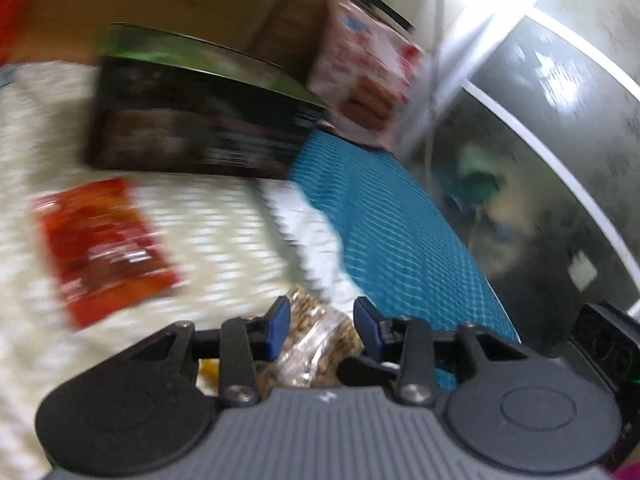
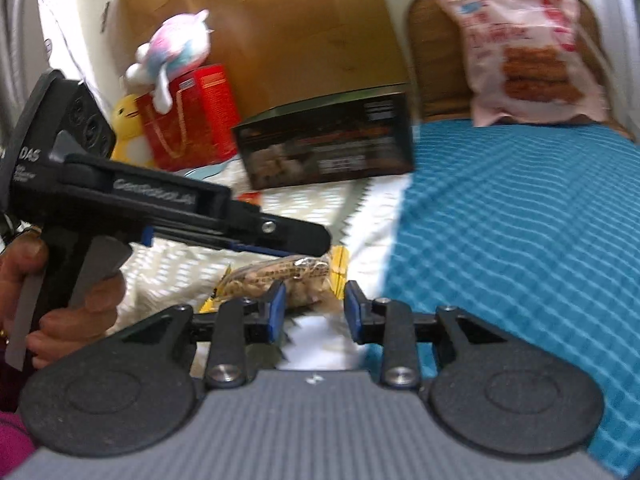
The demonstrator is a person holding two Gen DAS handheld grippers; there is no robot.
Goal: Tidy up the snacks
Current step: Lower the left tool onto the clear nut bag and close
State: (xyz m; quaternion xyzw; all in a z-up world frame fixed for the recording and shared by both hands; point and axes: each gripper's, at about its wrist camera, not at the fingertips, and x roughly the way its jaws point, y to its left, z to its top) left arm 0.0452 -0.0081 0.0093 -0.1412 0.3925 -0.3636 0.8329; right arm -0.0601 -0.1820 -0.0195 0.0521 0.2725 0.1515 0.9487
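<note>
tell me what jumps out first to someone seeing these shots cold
The clear packet of peanuts on the white cloth, with both grippers closing in: the left gripper has open fingers on either side of it, and the right gripper is open just short of it. Behind stand a black box and, against the wicker chair, a pink snack bag.

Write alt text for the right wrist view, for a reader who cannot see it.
The left hand-held gripper reaches in from the left over a clear packet of peanuts, which lies on a white quilt just ahead of the open right hand-held gripper. Behind stand a dark snack box and a pink biscuit bag, beside a teal blanket.
</note>
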